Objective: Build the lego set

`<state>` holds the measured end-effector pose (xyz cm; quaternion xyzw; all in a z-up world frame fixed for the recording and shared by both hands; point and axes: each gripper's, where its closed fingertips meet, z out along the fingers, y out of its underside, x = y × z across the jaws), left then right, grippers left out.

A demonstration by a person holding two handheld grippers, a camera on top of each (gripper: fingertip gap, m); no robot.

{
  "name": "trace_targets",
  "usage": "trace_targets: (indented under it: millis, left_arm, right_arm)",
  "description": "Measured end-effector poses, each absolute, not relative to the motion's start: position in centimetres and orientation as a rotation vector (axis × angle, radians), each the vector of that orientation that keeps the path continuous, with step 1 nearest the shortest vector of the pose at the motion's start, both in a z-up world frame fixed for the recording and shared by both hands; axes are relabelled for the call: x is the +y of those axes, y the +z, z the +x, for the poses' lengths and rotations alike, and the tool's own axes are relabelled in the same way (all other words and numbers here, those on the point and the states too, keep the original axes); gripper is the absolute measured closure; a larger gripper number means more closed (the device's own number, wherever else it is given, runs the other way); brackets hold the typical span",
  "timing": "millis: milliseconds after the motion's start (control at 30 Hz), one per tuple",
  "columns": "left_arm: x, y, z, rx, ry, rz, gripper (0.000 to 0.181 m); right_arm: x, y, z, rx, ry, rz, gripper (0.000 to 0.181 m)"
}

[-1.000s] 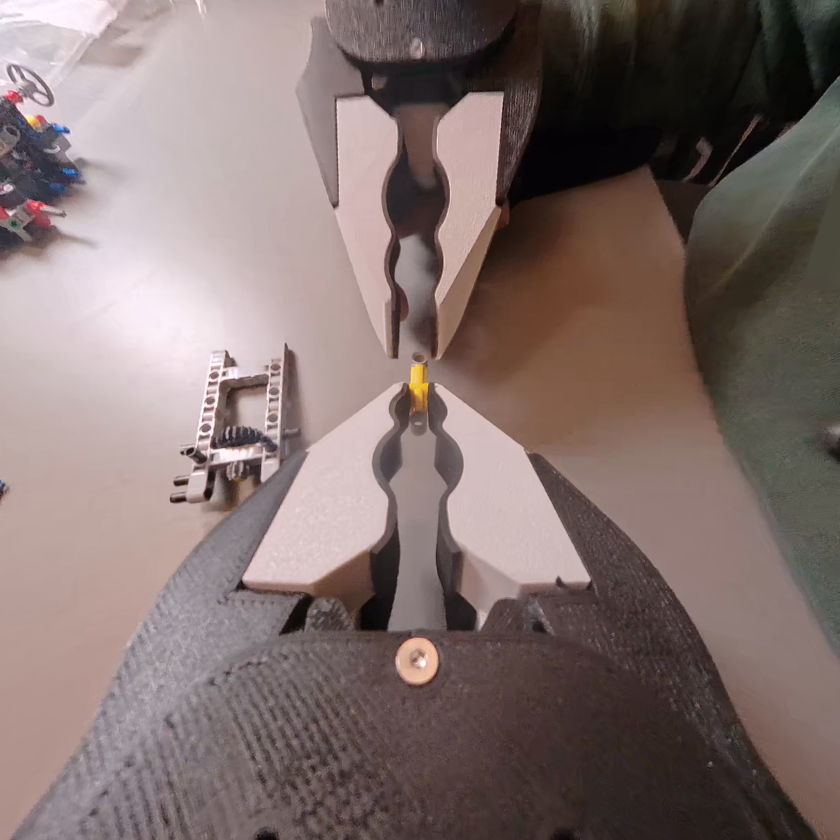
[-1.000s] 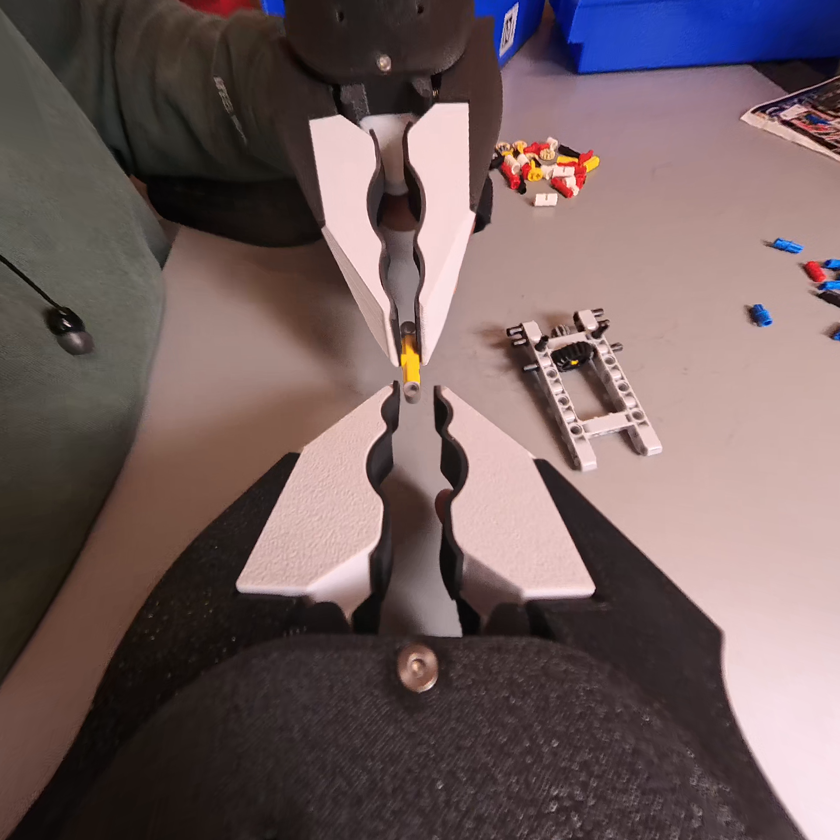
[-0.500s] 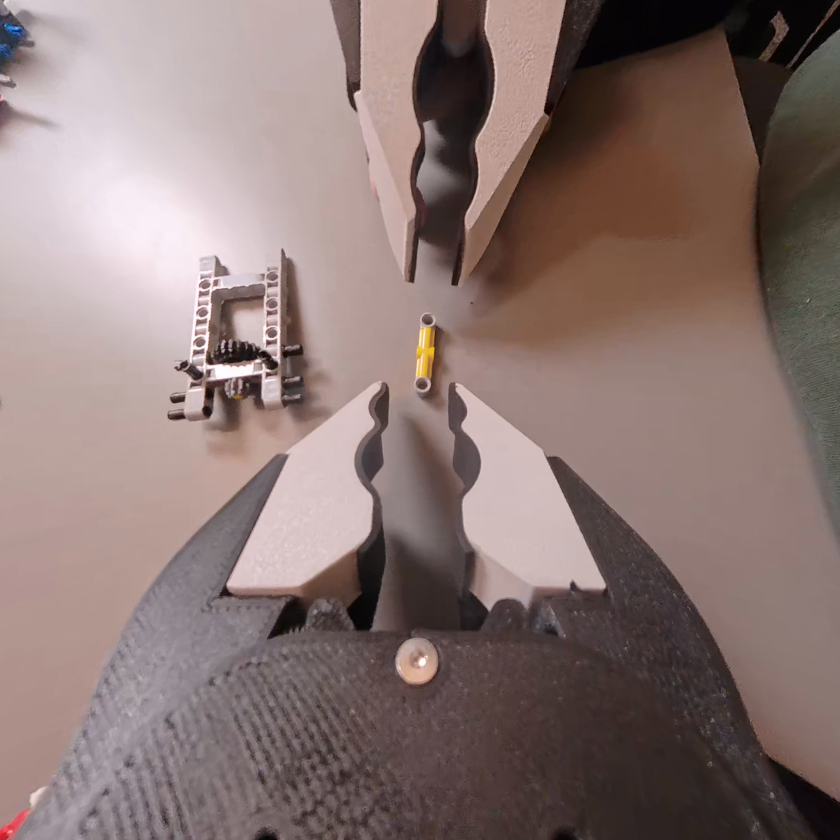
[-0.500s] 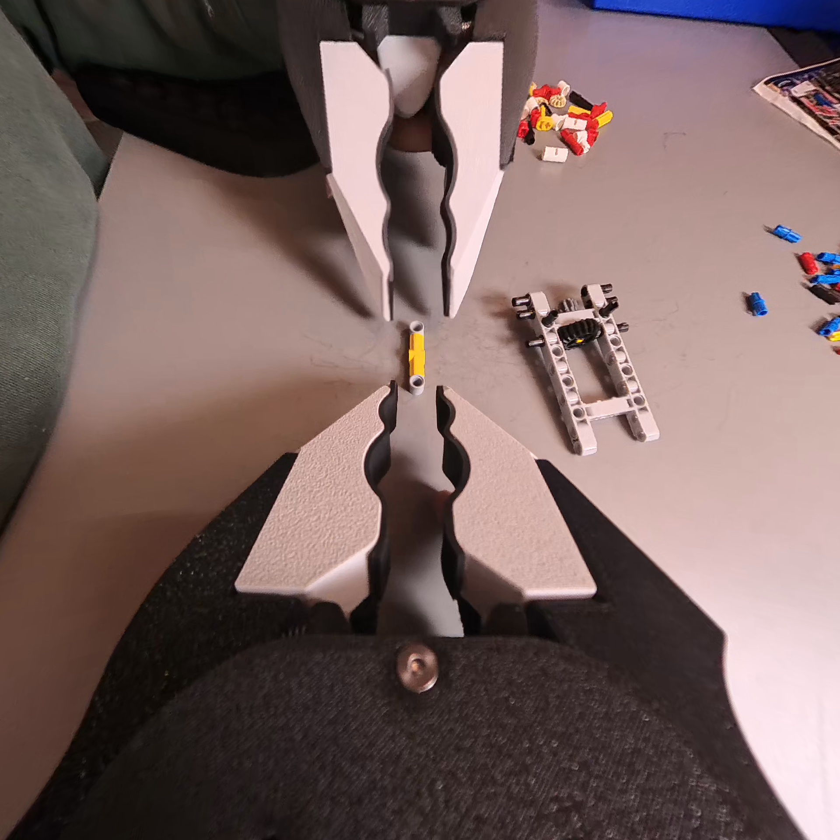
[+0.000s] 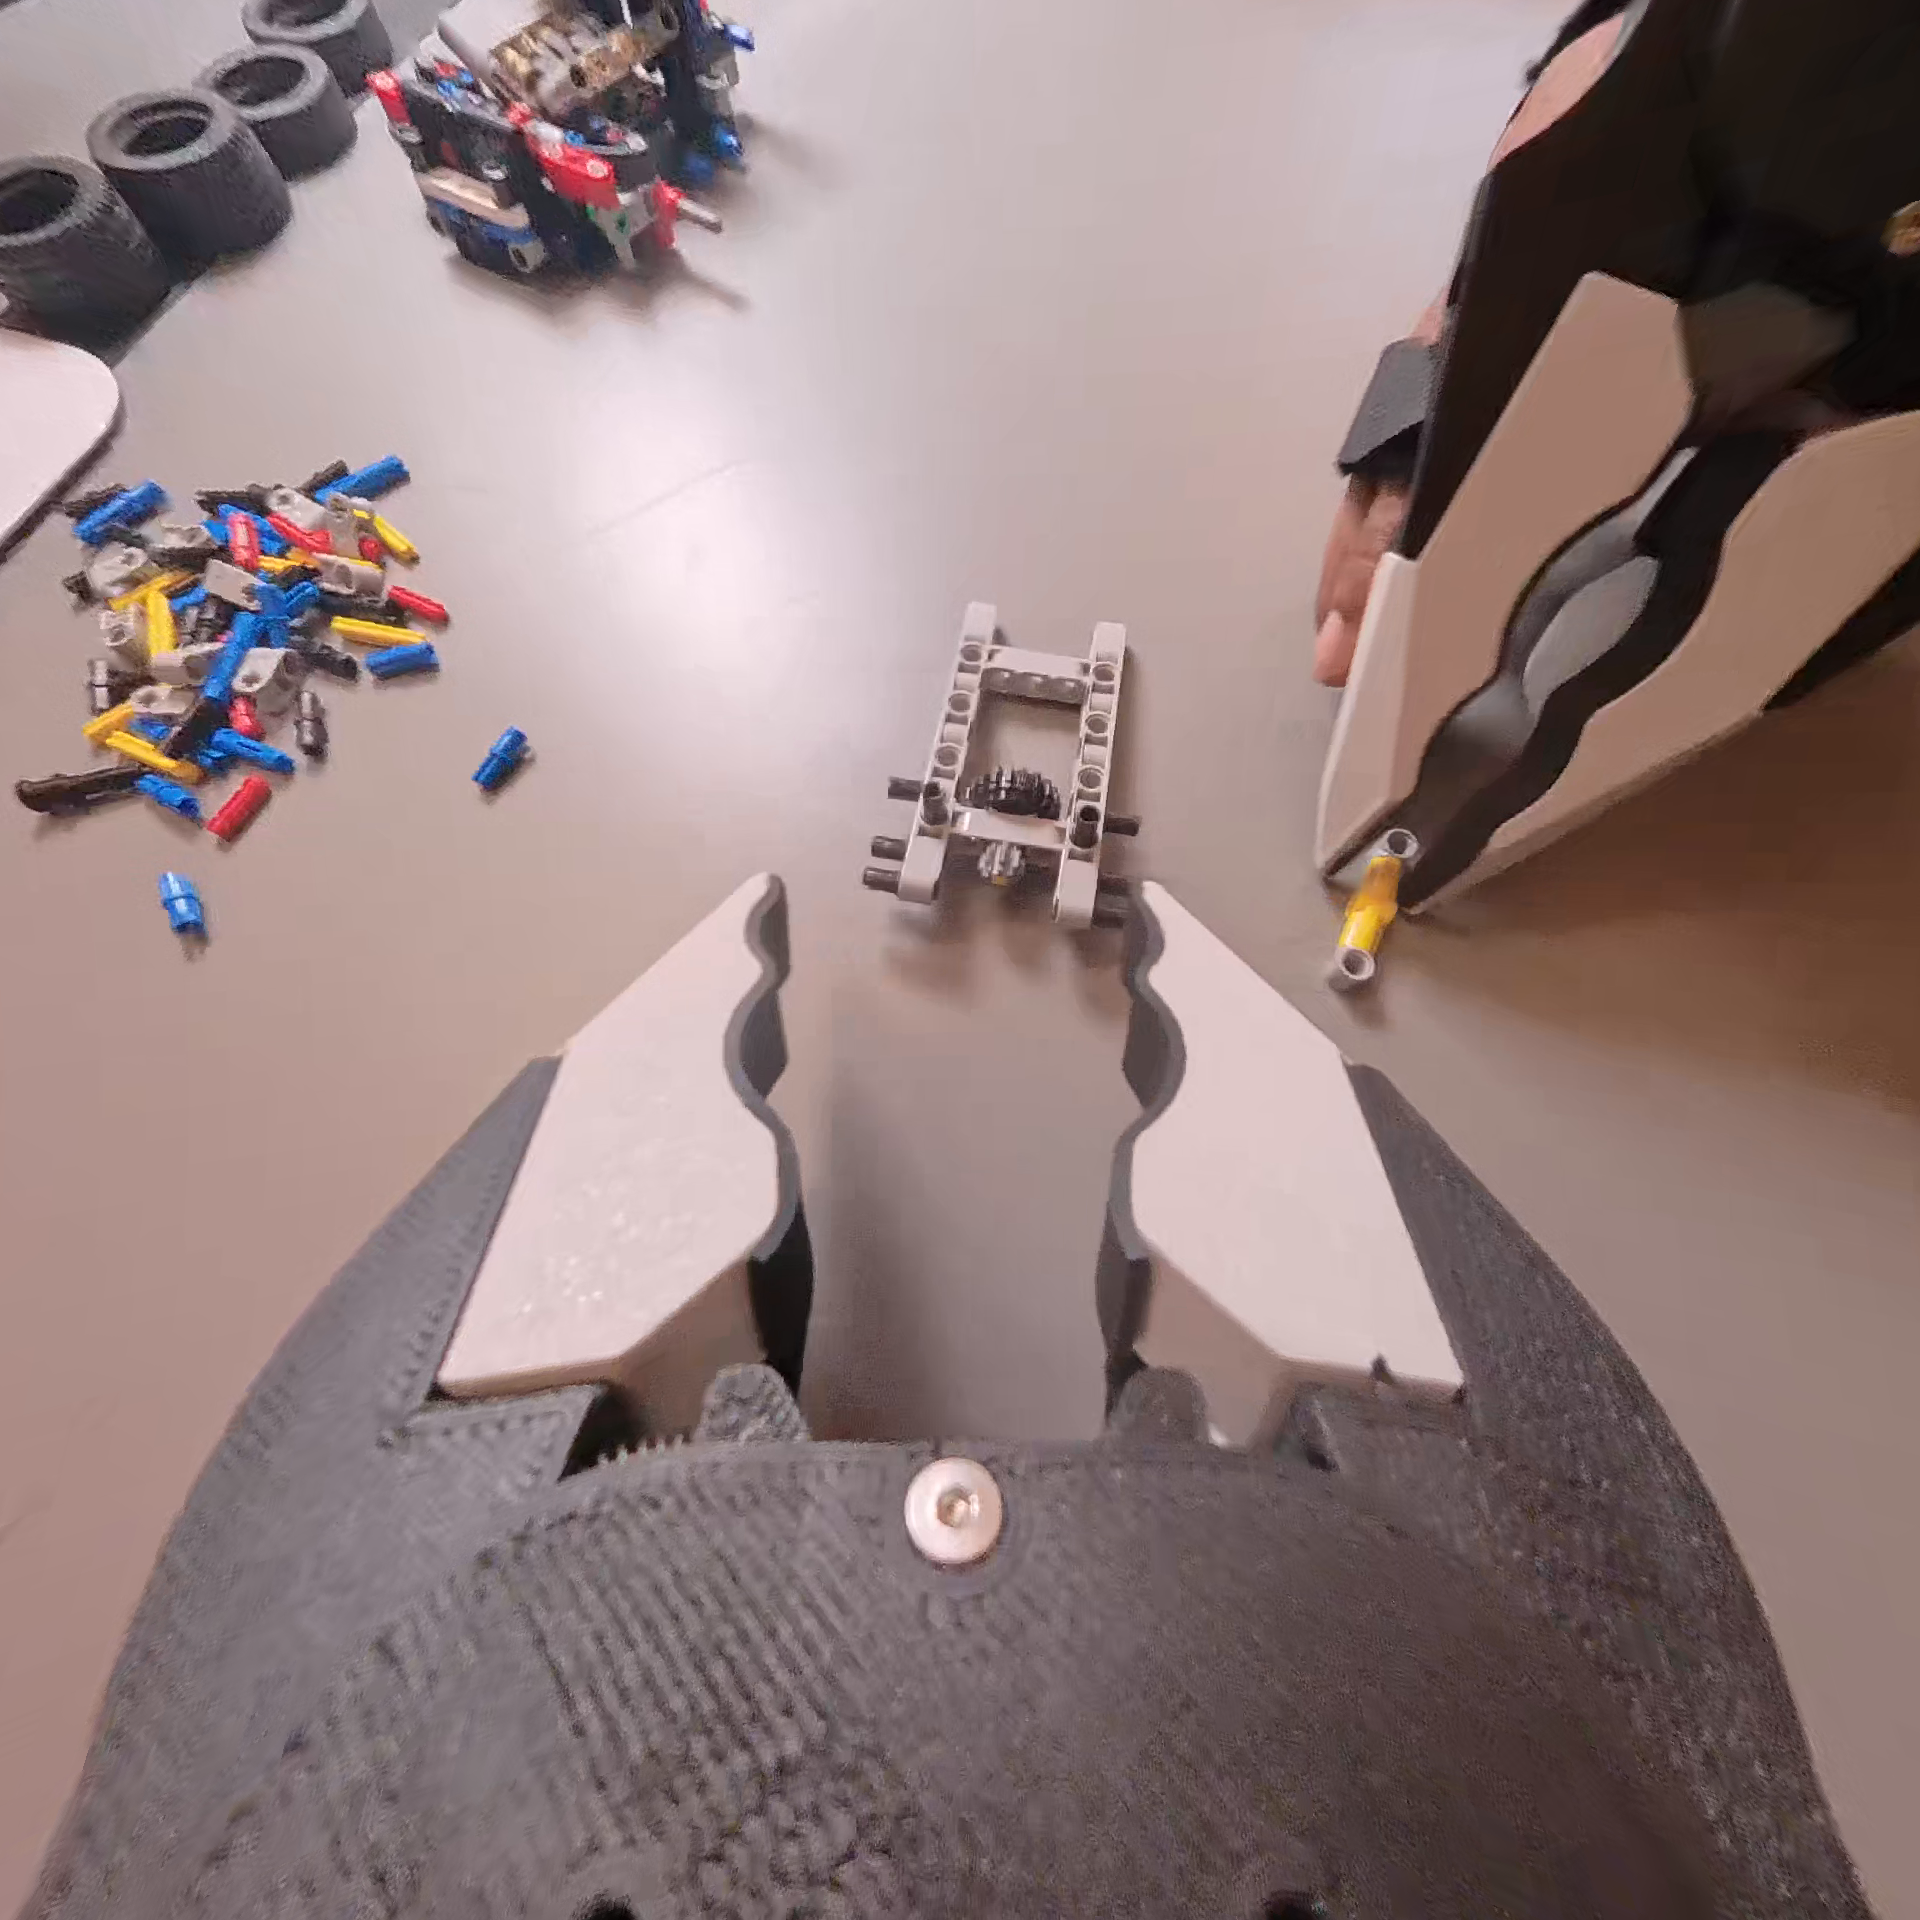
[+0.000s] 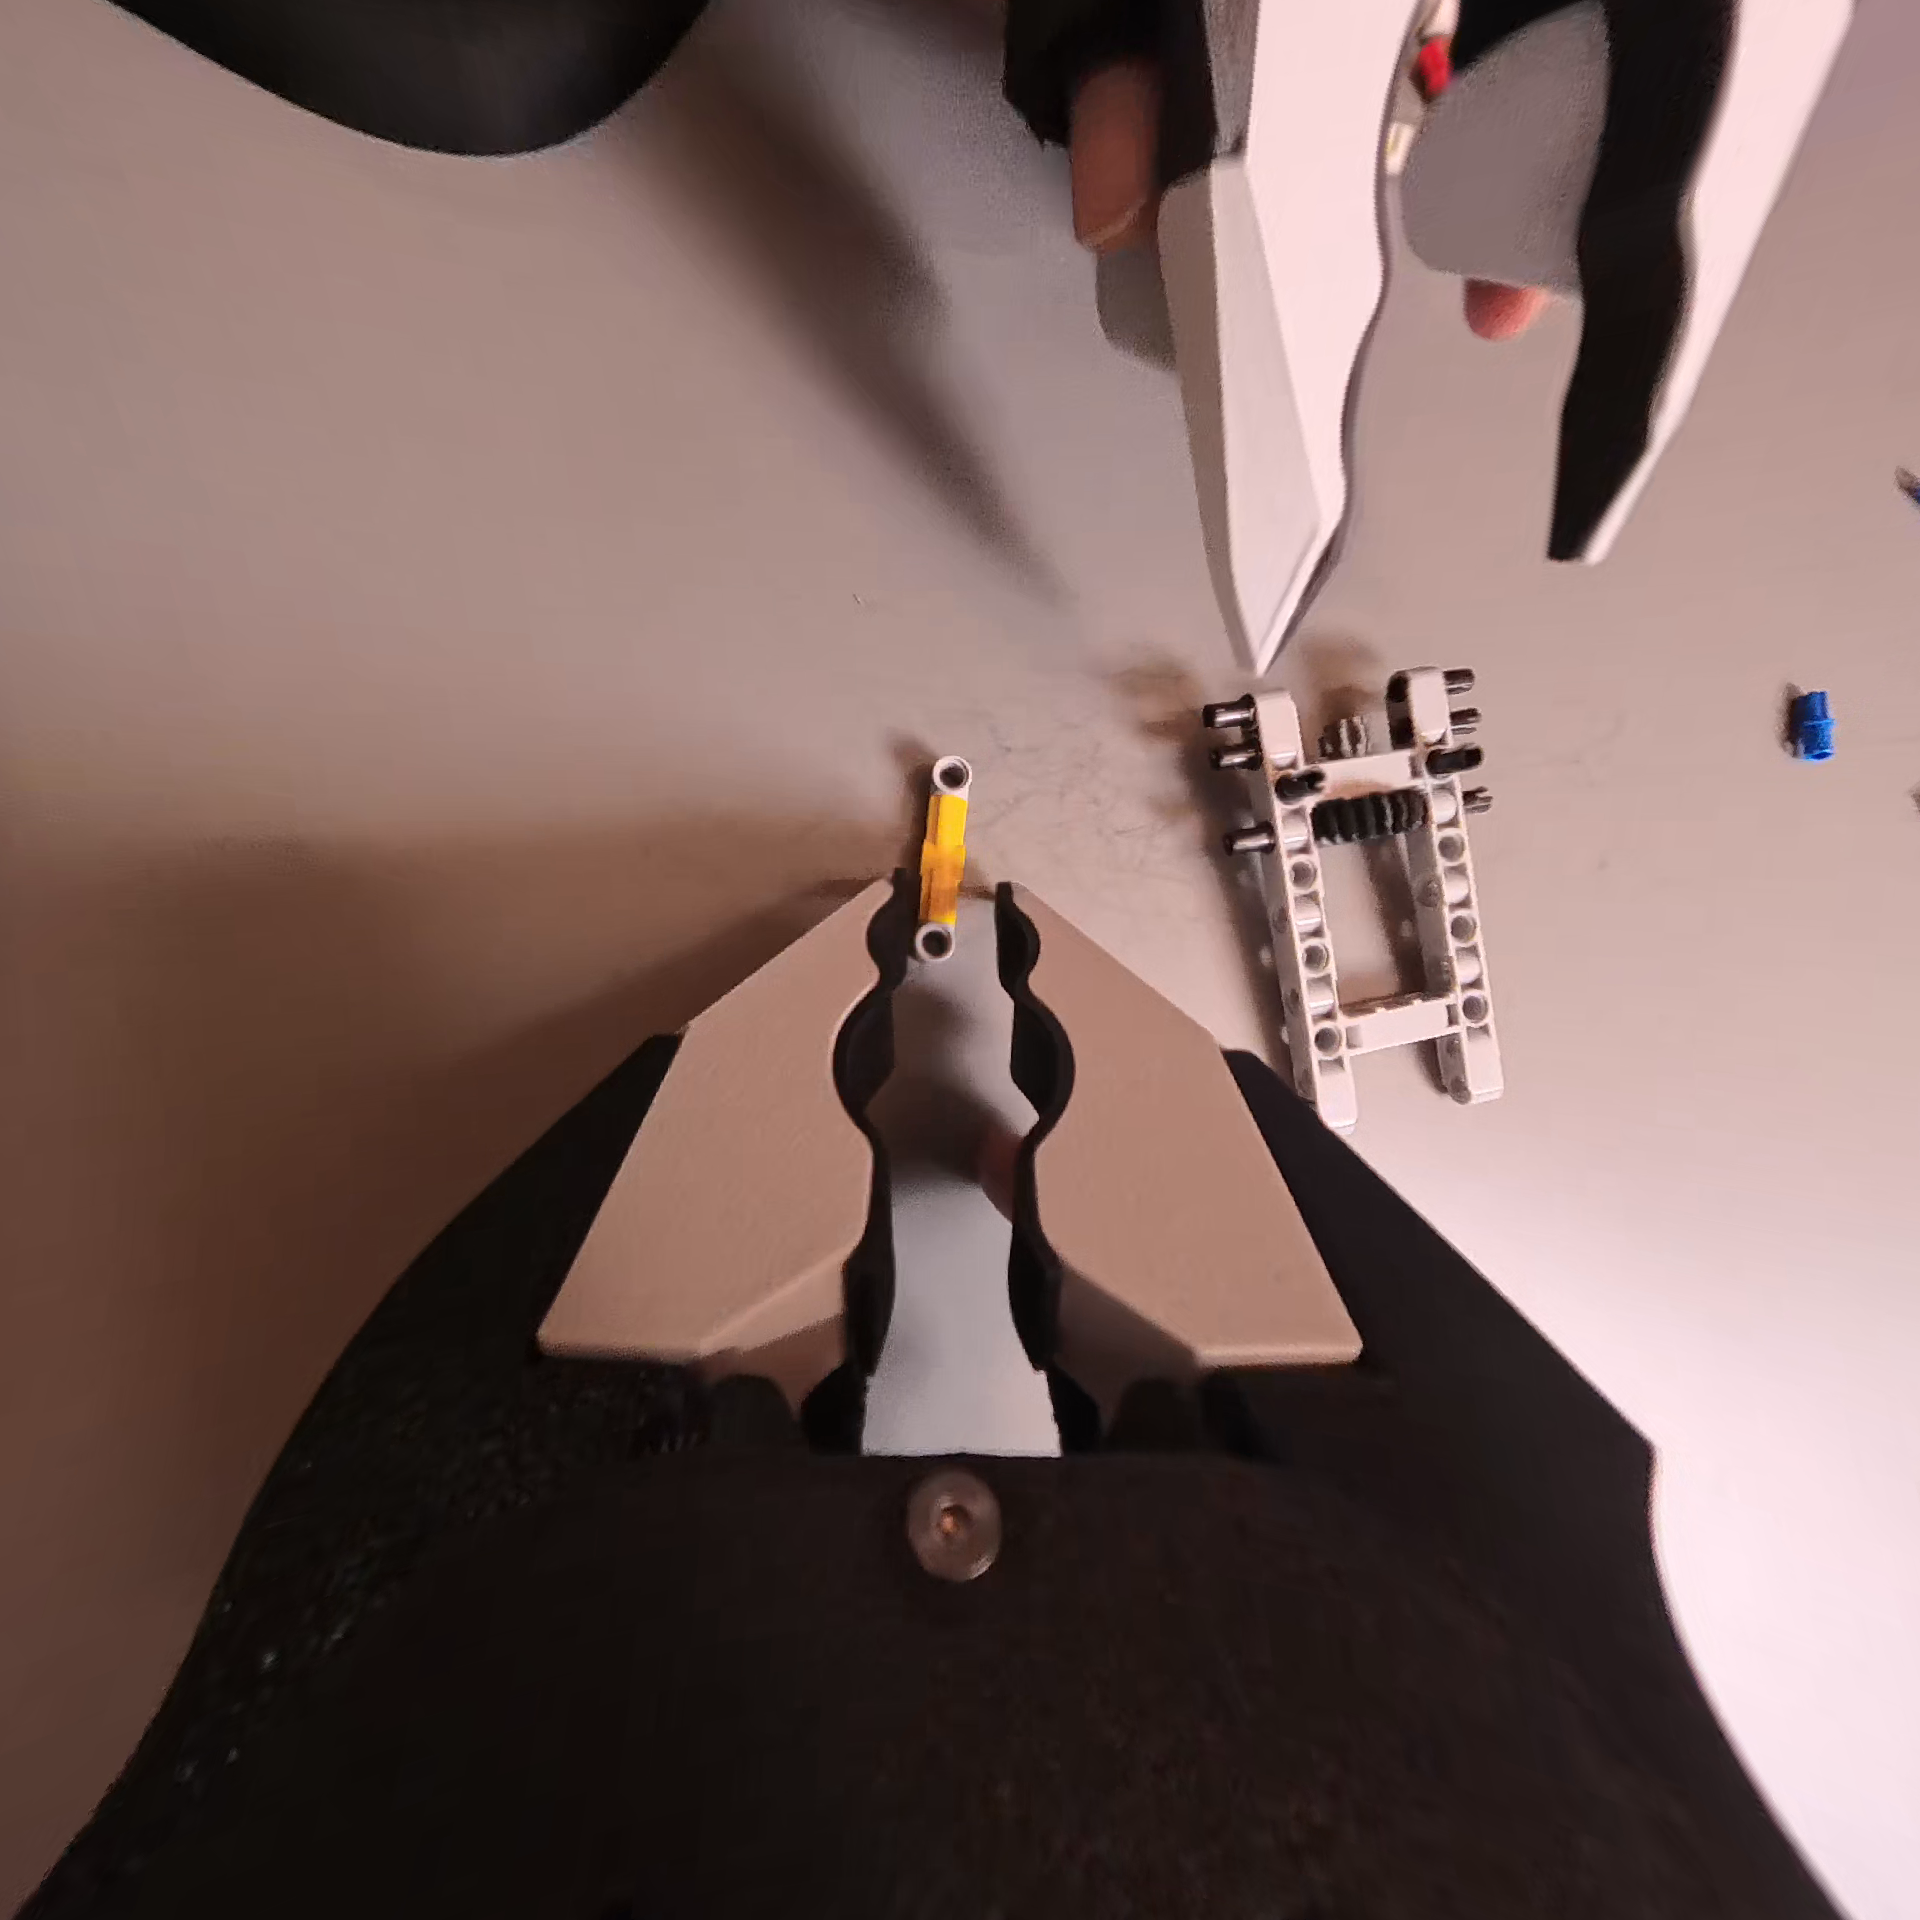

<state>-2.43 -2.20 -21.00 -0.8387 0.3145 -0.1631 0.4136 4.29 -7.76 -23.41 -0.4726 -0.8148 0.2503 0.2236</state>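
Note:
A short yellow axle piece with grey end rings [image 6: 943, 857] lies on the table; it also shows in the left wrist view [image 5: 1366, 920]. My right gripper [image 6: 948, 894] is open, its tips down at the table on either side of the piece's near end, not closed on it. It shows at the right of the left wrist view [image 5: 1392, 883]. A grey beam frame with a black gear and black pins [image 5: 1013, 769] lies flat just beyond my left gripper [image 5: 958, 894], which is wide open and empty. In the right wrist view the left gripper [image 6: 1413, 603] hovers over the frame [image 6: 1371, 883].
A pile of small blue, red, yellow and grey pieces [image 5: 239, 644] lies at the left, with loose blue pins [image 5: 502, 756] nearby. A partly built vehicle [image 5: 561, 156] and black tyres [image 5: 177, 177] stand at the back left. A person's fingers [image 6: 1112, 177] hold the left gripper. The left tips stand about 25 centimeters off the partly built vehicle [image 5: 561, 156].
The left gripper let go of the yellow piece, which now lies on the table. The left gripper swung over to the grey frame and opened wide. The right gripper dropped to the piece.

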Motion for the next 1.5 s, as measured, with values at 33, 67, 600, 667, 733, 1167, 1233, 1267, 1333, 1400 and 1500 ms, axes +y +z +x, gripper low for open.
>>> trace_targets:
  millis: [33, 67, 600, 667, 733, 1167, 1233, 1267, 1333, 1400, 1500]
  left_arm:
    - [-2.0, -21.6, -2.1, 0.812, -0.421, -2.135, 0.115]
    - [-2.1, -22.4, -1.7, 0.837, -0.441, -2.175, 0.109]
    - [-6.2, -23.1, 2.2, 0.991, -0.459, -2.175, 0.151]
    - [-6.7, -22.3, 2.3, 0.998, -0.526, -2.145, 0.151]
    - [-6.5, -21.2, 1.9, 0.962, -0.579, -2.103, 0.151]
    - [-4.8, -22.9, 1.7, 0.914, -0.61, -2.15, 0.139]
    - [-5.3, -23.0, 2.4, 0.933, -0.627, -2.147, 0.14]
    - [-5.4, -23.1, 2.5, 0.941, -0.62, -2.145, 0.141]
    - [-5.4, -23.2, 2.4, 0.953, -0.583, -2.145, 0.142]
    - [-5.3, -23.0, 2.1, 0.937, -0.584, -2.138, 0.143]
    - [-5.1, -22.6, 1.7, 0.896, -0.601, -2.13, 0.144]
  right_arm:
    - [-7.8, -23.4, 4.3, -2.261, 0.679, -1.305, 0.171]
    - [-7.9, -23.5, 4.3, -2.269, 0.668, -1.302, 0.175]
    - [-3.0, -21.9, 7.6, -2.049, 0.788, -1.521, 0.176]
    - [-3.0, -22.0, 8.0, -2.065, 0.788, -1.521, 0.176]
    - [-2.7, -22.4, 7.9, -2.071, 0.742, -1.524, 0.176]
    - [0.3, -23.5, 5.2, -2.081, 0.559, -1.558, 0.176]
    - [0.4, -23.5, 4.7, -2.089, 0.576, -1.553, 0.176]
    - [0.4, -23.5, 4.5, -2.095, 0.586, -1.553, 0.176]
    - [0.5, -23.5, 4.2, -2.106, 0.597, -1.548, 0.176]
    - [0.4, -23.5, 4.1, -2.112, 0.623, -1.537, 0.176]
    - [0.1, -23.4, 4.0, -2.108, 0.653, -1.528, 0.176]
